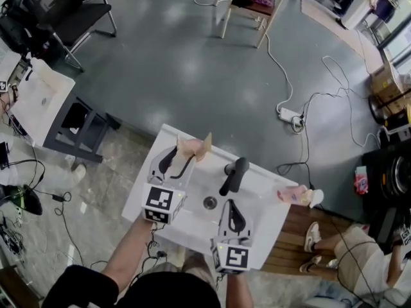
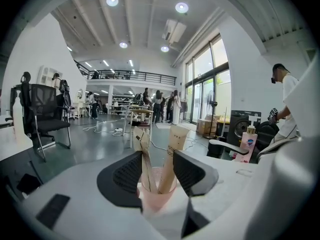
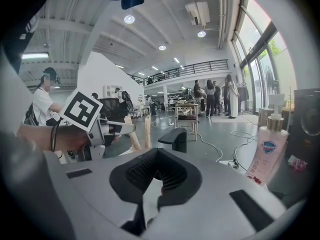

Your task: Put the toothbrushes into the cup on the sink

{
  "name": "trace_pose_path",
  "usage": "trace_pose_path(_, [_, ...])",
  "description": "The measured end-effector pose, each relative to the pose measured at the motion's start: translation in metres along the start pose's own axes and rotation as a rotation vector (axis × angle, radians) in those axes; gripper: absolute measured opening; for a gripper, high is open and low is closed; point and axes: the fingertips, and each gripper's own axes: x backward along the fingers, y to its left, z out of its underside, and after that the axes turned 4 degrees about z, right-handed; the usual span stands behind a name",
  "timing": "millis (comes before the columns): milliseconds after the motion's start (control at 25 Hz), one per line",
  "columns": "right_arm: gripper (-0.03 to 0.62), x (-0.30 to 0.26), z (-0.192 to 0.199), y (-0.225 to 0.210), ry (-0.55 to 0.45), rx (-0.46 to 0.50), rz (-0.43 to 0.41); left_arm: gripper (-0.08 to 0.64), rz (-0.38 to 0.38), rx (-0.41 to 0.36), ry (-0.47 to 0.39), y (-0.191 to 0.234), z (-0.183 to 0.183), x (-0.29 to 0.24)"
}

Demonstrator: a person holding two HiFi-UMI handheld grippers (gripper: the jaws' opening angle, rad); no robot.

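- Sink (image 1: 264, 218), white, with a black faucet (image 1: 234, 175) and a drain (image 1: 210, 202), stands on a grey floor (image 1: 192, 69) in a big bright hall. Cables, a power strip (image 1: 290, 115), a black chair (image 1: 61, 11) and a wooden stool (image 1: 252, 4) lie well beyond the jaws.
- A pink soap bottle (image 3: 268, 155) stands to the right of the right gripper (image 3: 157, 153), past its tips.
- The right gripper's jaws are pressed together with nothing between them.
- The left gripper (image 2: 157, 156) has its jaws spread wide. The pink cup (image 2: 157, 196) sits in the gap between them, at their tips on the sink's far rim. Neither pad presses on the wrapped toothbrushes (image 2: 172, 154).
- The cup's base is hidden behind the left gripper's body, and the head view shows little of the cup. Whether the cup's wall touches a pad I cannot tell.
- Tan wrappers cover both brushes, so which end is up cannot be told. The print is too small to read.
- Both toothbrushes stand nearly upright in the cup. Their long axes form a narrow V, with each top leaning toward the nearer jaw.
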Motion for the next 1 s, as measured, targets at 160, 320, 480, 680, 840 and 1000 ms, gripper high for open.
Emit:
trace_pose_path(160, [-0.002, 0.001, -0.008, 0.001, -0.007, 0.005, 0.003, 0.178, -0.007, -0.005, -0.014, 0.001, -0.009, 0.006])
trace_pose_path(320, [-0.002, 0.004, -0.012, 0.007, -0.029, 0.016, -0.029, 0.178, -0.019, -0.017, -0.034, 0.001, -0.019, 0.016])
trace_pose_path(480, [-0.002, 0.012, -0.021, 0.013, -0.052, 0.030, -0.047, 0.178, -0.044, -0.022, -0.038, -0.001, -0.029, 0.031])
trace_pose_path(680, [-0.002, 0.029, -0.035, 0.018, -0.071, 0.045, -0.058, 0.176, -0.059, -0.034, -0.068, -0.009, -0.047, 0.057])
trace_pose_path(840, [-0.002, 0.047, -0.044, 0.023, -0.115, 0.054, -0.084, 0.175, -0.067, -0.050, -0.097, -0.021, -0.062, 0.082])
trace_pose_path(1000, [-0.002, 0.065, -0.059, 0.030, -0.159, 0.069, -0.105, 0.170, -0.073, -0.071, -0.124, -0.034, -0.074, 0.112])
